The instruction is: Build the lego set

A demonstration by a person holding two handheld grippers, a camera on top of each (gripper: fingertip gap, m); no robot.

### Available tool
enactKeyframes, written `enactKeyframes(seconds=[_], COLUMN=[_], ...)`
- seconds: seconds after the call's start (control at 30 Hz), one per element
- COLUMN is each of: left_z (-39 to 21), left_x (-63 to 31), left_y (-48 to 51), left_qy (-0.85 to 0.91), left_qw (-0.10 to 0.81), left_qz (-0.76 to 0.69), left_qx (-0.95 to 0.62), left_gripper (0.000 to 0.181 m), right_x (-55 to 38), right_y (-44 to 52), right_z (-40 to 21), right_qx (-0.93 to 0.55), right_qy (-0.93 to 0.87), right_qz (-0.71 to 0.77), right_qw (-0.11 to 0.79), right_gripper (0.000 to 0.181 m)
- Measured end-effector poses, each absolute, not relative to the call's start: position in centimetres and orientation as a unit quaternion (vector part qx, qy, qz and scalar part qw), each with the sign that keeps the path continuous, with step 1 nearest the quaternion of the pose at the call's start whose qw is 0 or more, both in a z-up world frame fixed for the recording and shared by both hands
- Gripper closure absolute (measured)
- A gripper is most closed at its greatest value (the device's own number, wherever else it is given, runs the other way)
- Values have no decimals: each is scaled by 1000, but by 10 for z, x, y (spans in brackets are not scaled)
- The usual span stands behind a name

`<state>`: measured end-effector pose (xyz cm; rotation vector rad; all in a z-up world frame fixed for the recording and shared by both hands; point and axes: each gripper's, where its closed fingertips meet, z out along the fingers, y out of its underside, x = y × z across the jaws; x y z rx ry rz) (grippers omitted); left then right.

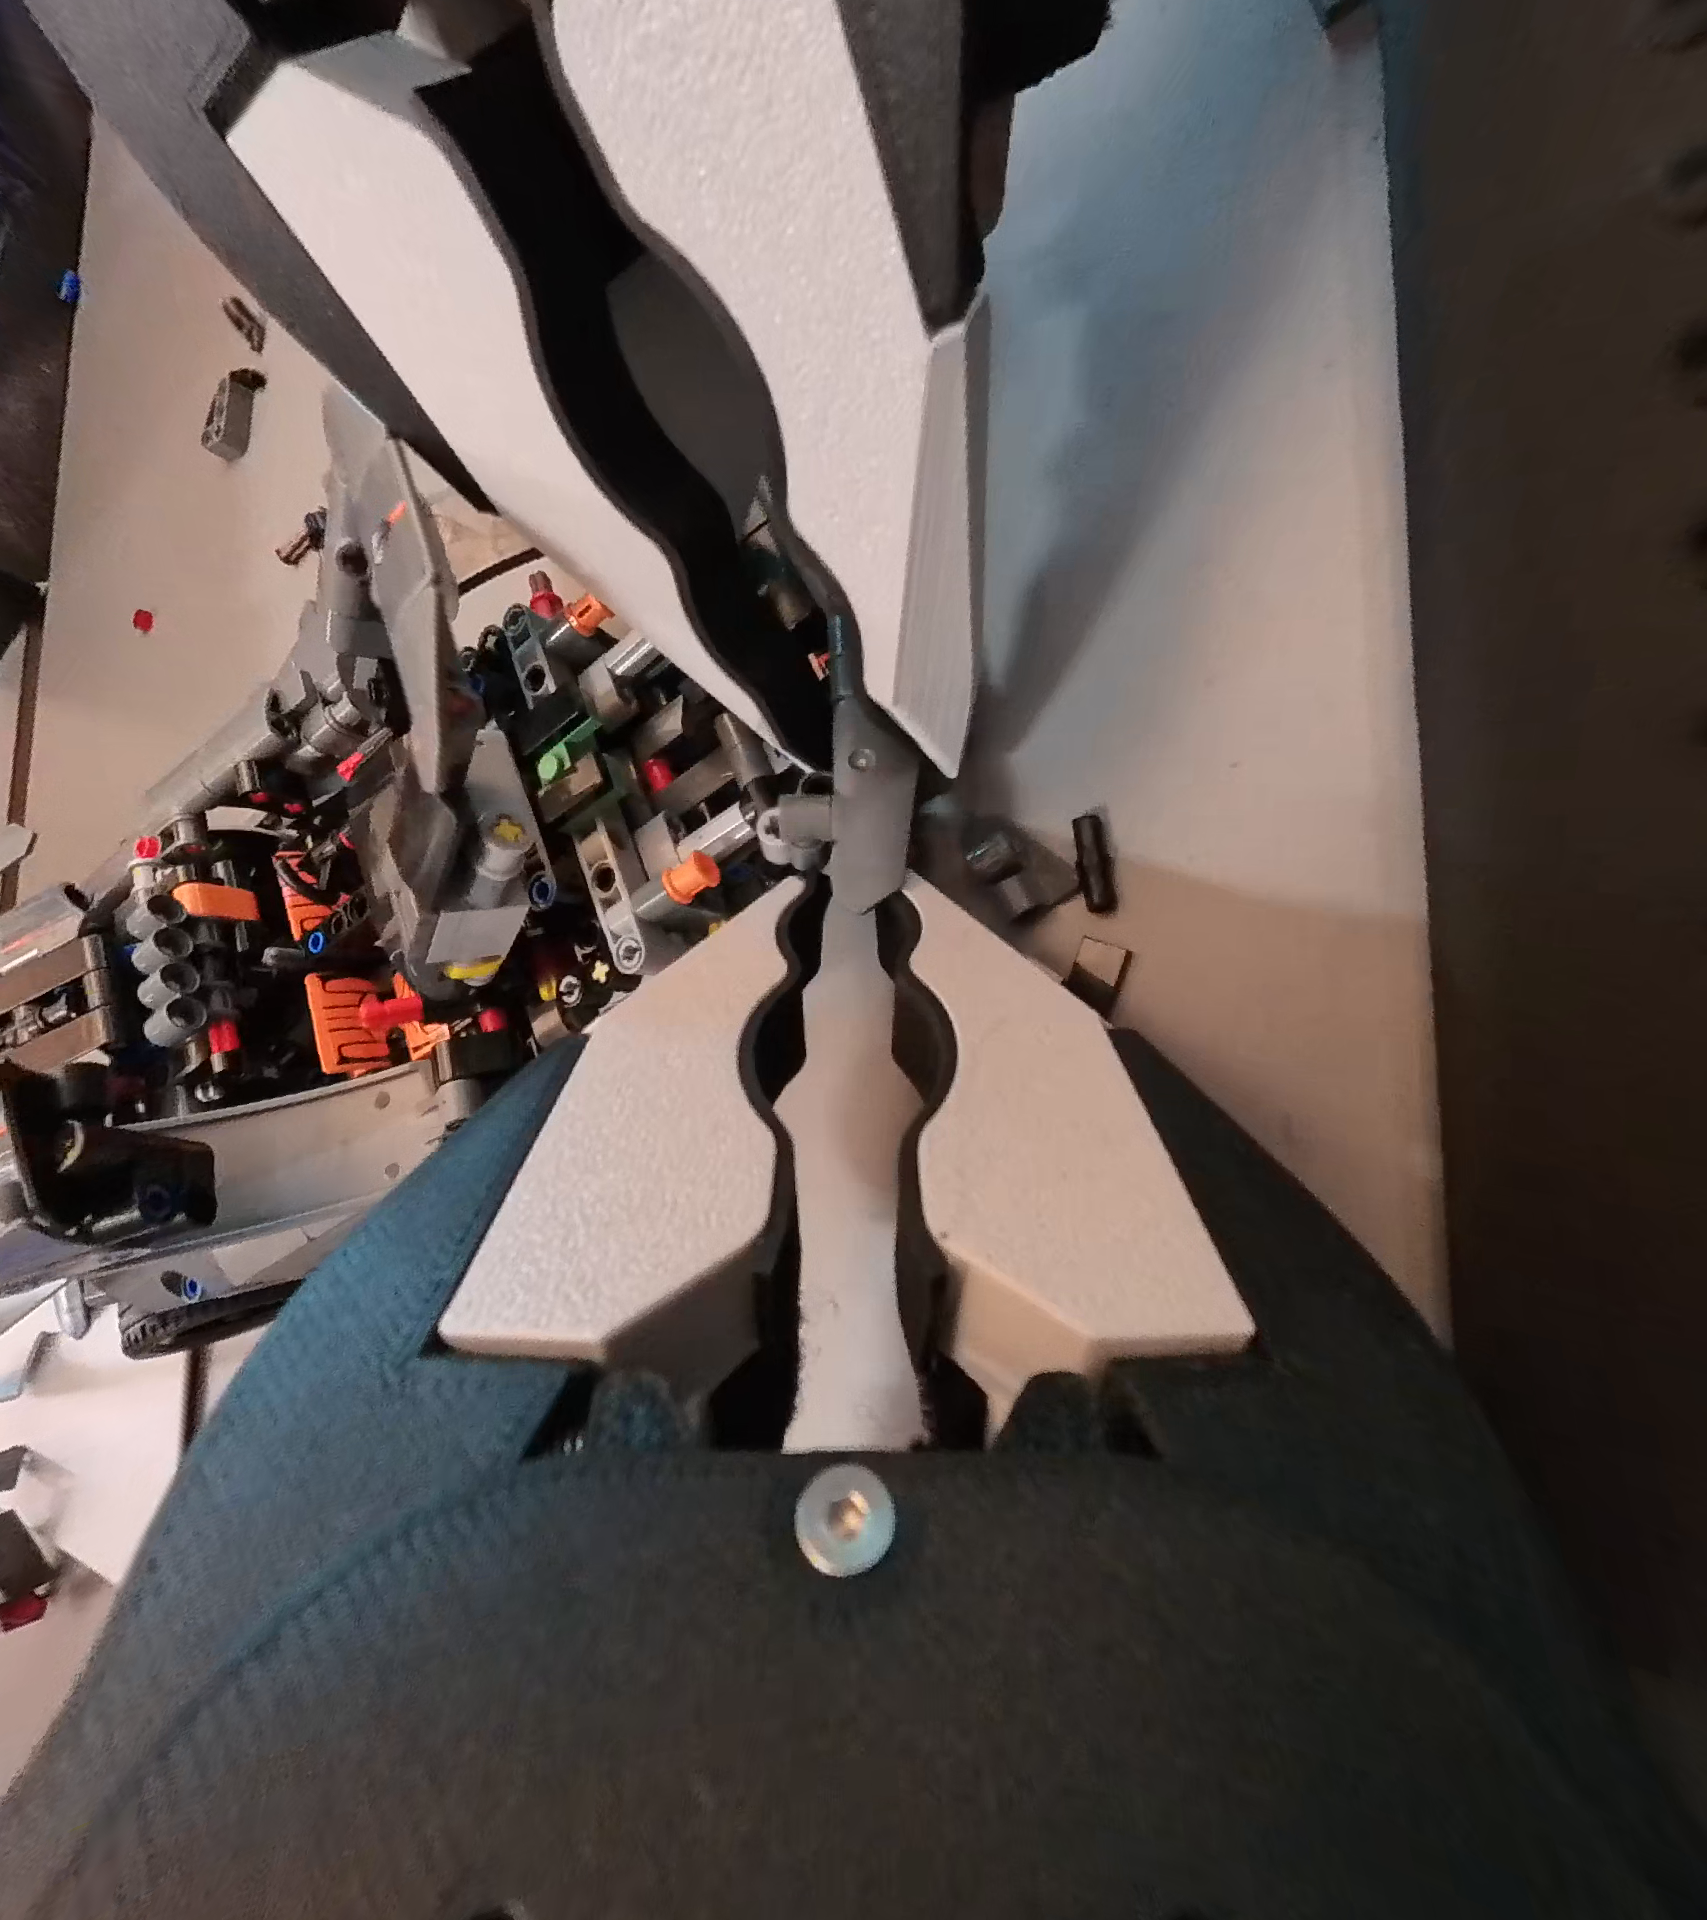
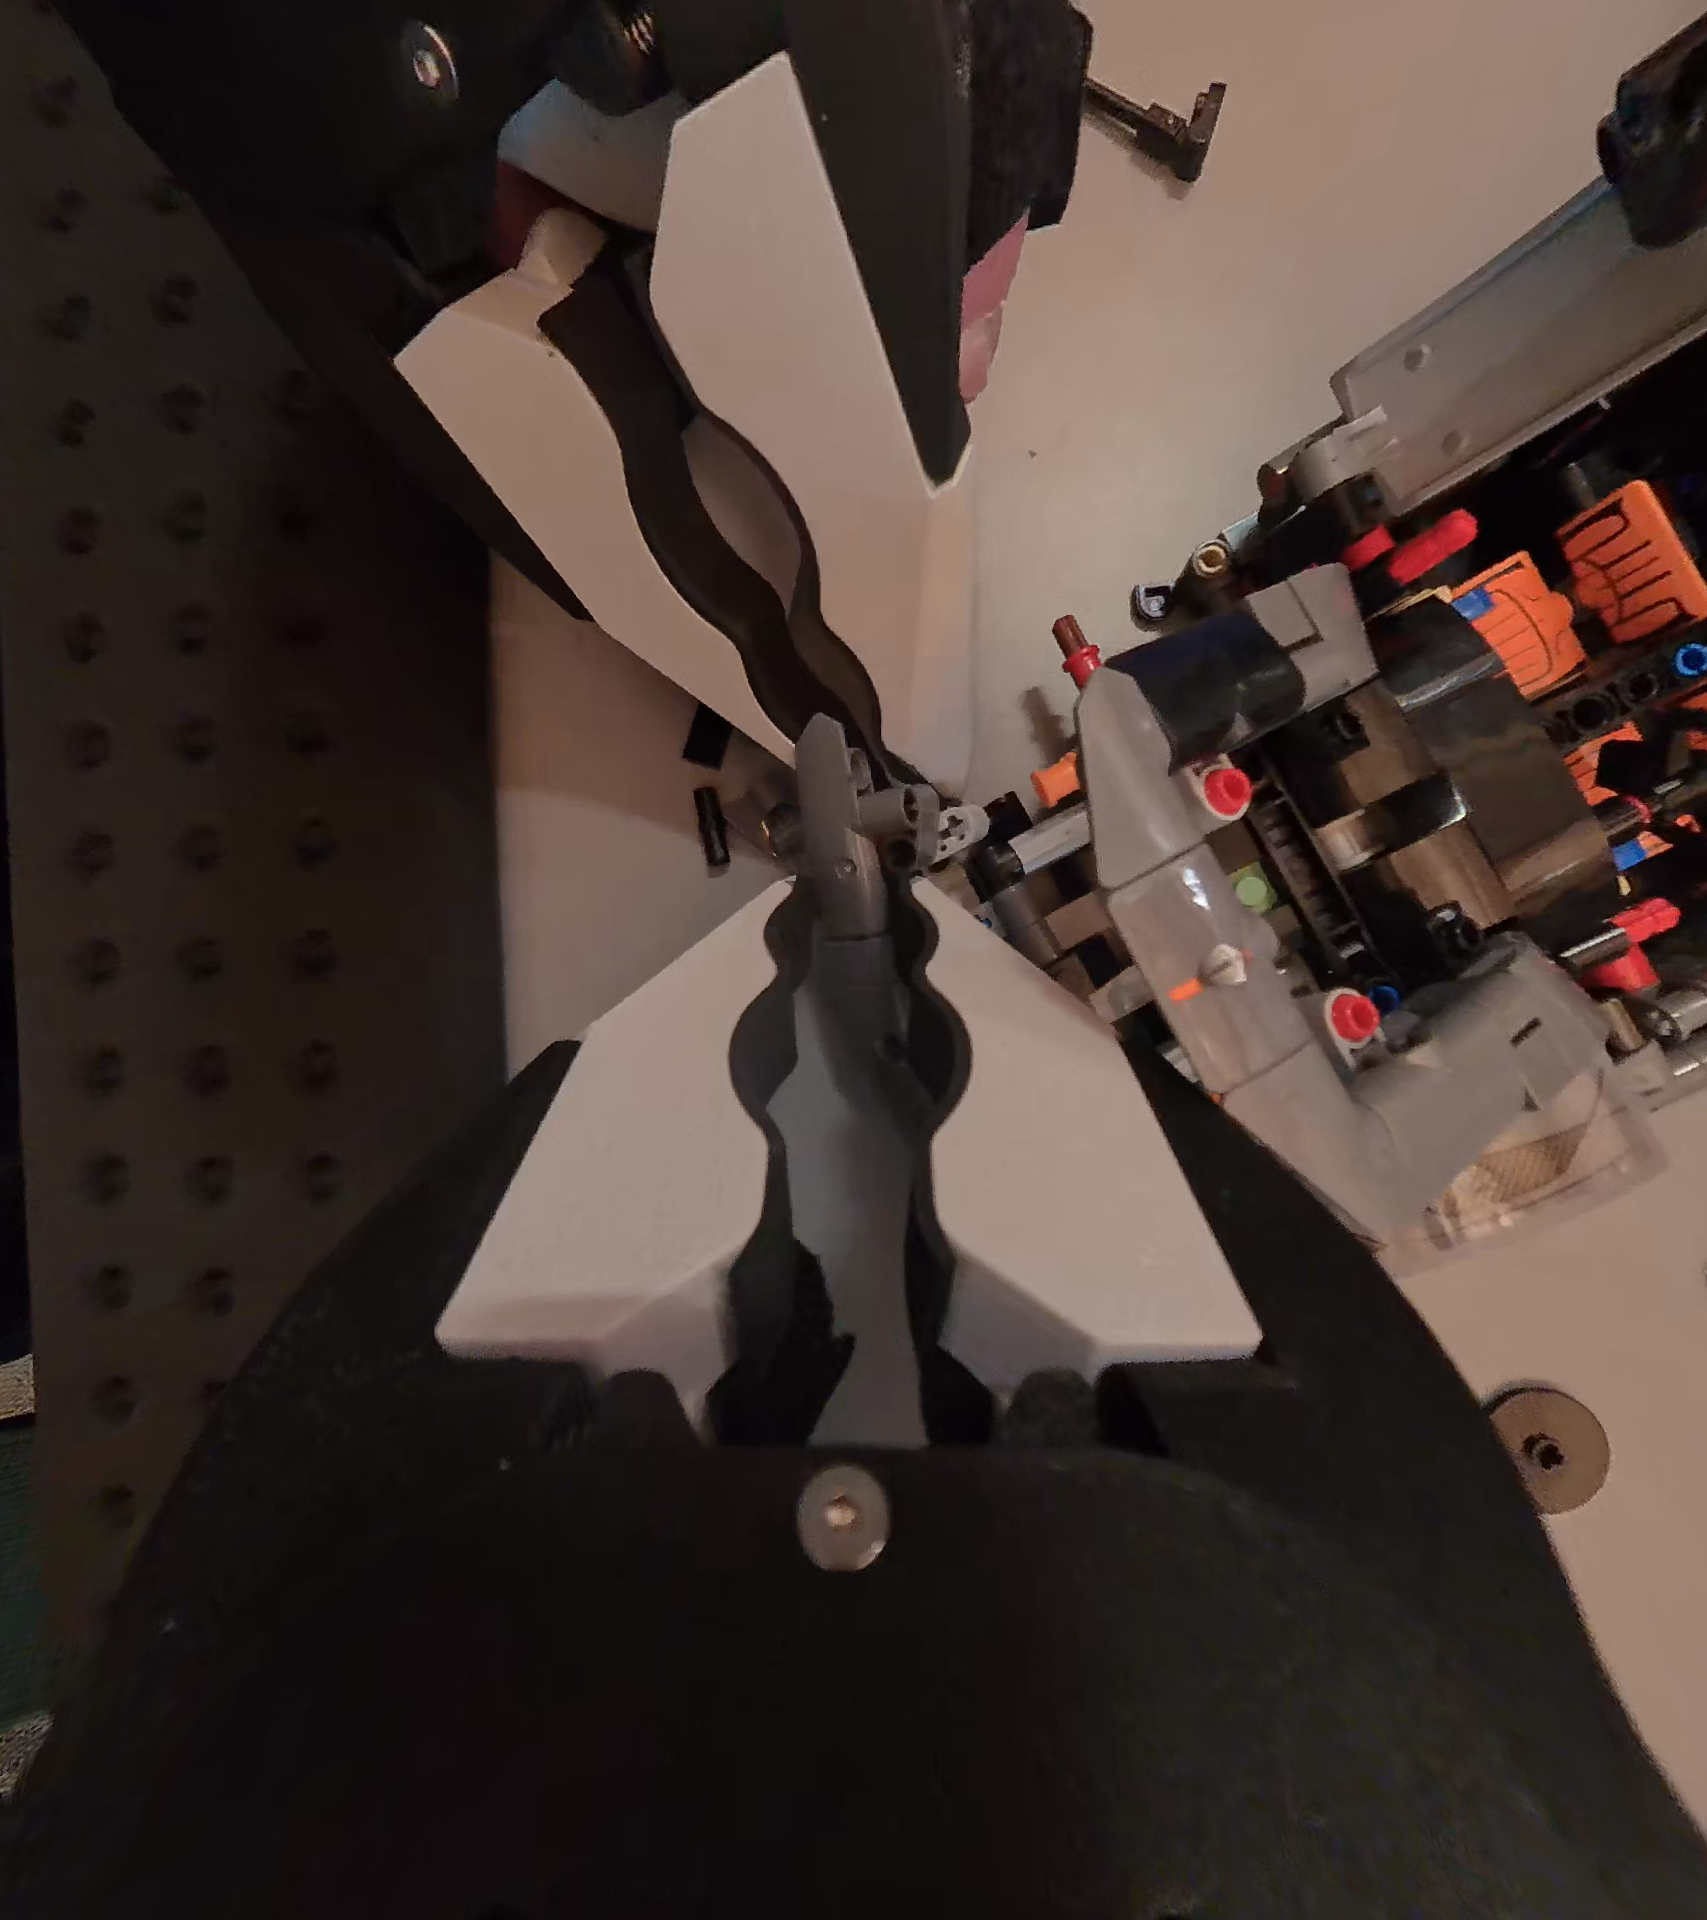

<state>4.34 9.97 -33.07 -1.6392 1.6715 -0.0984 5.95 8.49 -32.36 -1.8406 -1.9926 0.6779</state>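
Both hand-held grippers, left (image 1: pixel 854 894) and right (image 2: pixel 854 883), meet tip to tip, each pinching the same small grey piece (image 1: pixel 864 821), long axis along their fingers, just beside the car model (image 1: pixel 361 883) on the table (image 1: pixel 1192 520).

My left tool (image 1: pixel 854 899) has a dark teal printed body with a ribbed layered surface, and one silver hex-socket screw (image 1: pixel 845 1535) sits at its centre. Two pale wedge-shaped fingers (image 1: pixel 651 1122) rise from it, their inner edges wavy and lined with black pads. My right tool (image 2: pixel 854 904) has the same build in rough black print, with its own silver screw (image 2: pixel 842 1519) and white fingers (image 2: pixel 620 1174) with scalloped black-lined edges. Each tool shows again, farther off, in the other's view.
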Motion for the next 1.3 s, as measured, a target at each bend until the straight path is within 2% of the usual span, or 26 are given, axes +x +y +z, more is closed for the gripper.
enactKeyframes(seconds=[0.43, 0.7, 0.83, 1.0, 1.3], left_z=[-332, -333, -333, -333, -333], left_x=[39, 45, 46, 47, 47], left_y=[103, 97, 98, 98, 101], left_qy=[652, 677, 672, 674, 671], left_qw=[378, 387, 386, 385, 383], left_qz=[-32, -11, -17, -11, 1], left_qx=[-656, -626, -631, -630, -635], left_gripper=[169, 174, 173, 173, 173], right_x=[59, 61, 60, 59, 58], right_y=[86, 87, 85, 87, 91], right_z=[-326, -327, -326, -321, -320], right_qx=[-661, -676, -675, -669, -656], right_qy=[-693, -685, -682, -686, -701], right_qz=[233, 224, 235, 228, 201], right_qw=[165, 157, 153, 169, 195], right_gripper=[169, 169, 163, 160, 164])
